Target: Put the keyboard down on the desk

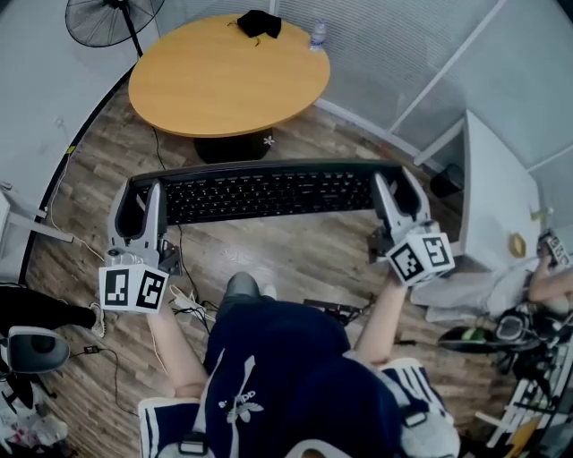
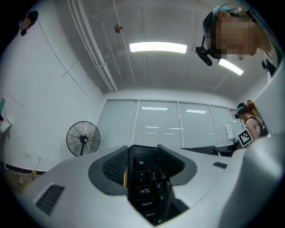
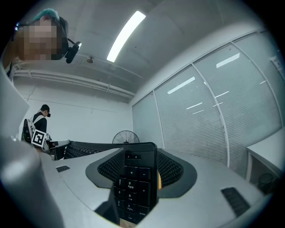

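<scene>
A long black keyboard [image 1: 269, 193] hangs in the air above the wooden floor, held level by its two ends. My left gripper [image 1: 143, 207] is shut on its left end; the Esc and Tab keys [image 2: 144, 182] show between the jaws in the left gripper view. My right gripper [image 1: 394, 199] is shut on the right end, and the number-pad keys [image 3: 133, 180] sit between its jaws in the right gripper view. The round wooden desk [image 1: 224, 85] lies beyond the keyboard, apart from it.
A black cloth item [image 1: 260, 23] and a small bottle [image 1: 318, 34] rest at the desk's far edge. A standing fan [image 1: 112, 20] is at back left. A white table [image 1: 497, 197] stands right. Cables [image 1: 183, 304] and gear [image 1: 501, 331] litter the floor.
</scene>
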The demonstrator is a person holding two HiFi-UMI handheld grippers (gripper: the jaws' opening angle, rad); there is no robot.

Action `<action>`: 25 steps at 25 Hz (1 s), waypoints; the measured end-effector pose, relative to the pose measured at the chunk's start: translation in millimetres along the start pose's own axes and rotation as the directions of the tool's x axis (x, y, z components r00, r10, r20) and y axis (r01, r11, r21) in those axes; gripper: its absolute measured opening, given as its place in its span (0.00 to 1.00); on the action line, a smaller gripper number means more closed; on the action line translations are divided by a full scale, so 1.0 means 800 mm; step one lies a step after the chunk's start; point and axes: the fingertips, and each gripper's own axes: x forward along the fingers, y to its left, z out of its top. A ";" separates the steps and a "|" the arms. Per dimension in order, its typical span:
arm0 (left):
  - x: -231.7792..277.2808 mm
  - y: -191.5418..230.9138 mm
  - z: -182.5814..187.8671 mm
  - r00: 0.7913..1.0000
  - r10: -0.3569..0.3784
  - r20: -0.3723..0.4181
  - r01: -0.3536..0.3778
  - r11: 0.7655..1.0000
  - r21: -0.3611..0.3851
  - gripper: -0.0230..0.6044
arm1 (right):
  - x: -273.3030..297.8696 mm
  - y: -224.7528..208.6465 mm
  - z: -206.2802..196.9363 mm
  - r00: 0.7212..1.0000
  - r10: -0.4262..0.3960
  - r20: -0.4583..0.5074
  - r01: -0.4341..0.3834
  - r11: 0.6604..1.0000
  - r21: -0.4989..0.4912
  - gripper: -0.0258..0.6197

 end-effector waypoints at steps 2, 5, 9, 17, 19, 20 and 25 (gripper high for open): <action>-0.005 -0.009 0.004 1.000 0.004 0.004 -0.004 1.000 0.007 0.35 | -0.006 -0.001 0.005 1.000 0.011 0.002 -0.011 1.000 -0.008 0.38; -0.004 -0.004 0.005 1.000 0.013 -0.002 -0.013 1.000 0.005 0.35 | 0.004 0.002 0.007 1.000 0.020 -0.003 -0.020 1.000 -0.011 0.38; 0.000 0.011 -0.003 1.000 0.024 -0.004 -0.024 1.000 0.000 0.35 | 0.019 0.006 -0.001 1.000 0.025 -0.004 -0.025 1.000 -0.011 0.38; 0.003 0.022 -0.016 1.000 0.018 0.014 -0.018 1.000 0.001 0.35 | 0.025 0.005 -0.018 1.000 0.018 0.022 -0.018 1.000 0.001 0.38; 0.004 0.024 -0.021 1.000 0.014 0.018 -0.014 1.000 0.004 0.35 | 0.026 0.004 -0.022 0.999 0.015 0.032 -0.015 1.000 -0.002 0.38; 0.007 0.025 -0.023 1.000 0.011 0.019 -0.011 1.000 0.006 0.35 | 0.029 0.003 -0.024 0.999 0.014 0.035 -0.014 1.000 -0.007 0.38; 0.073 0.068 -0.013 1.000 -0.001 0.028 0.001 1.000 0.009 0.35 | 0.104 -0.001 -0.009 0.999 0.009 0.043 -0.008 1.000 -0.023 0.38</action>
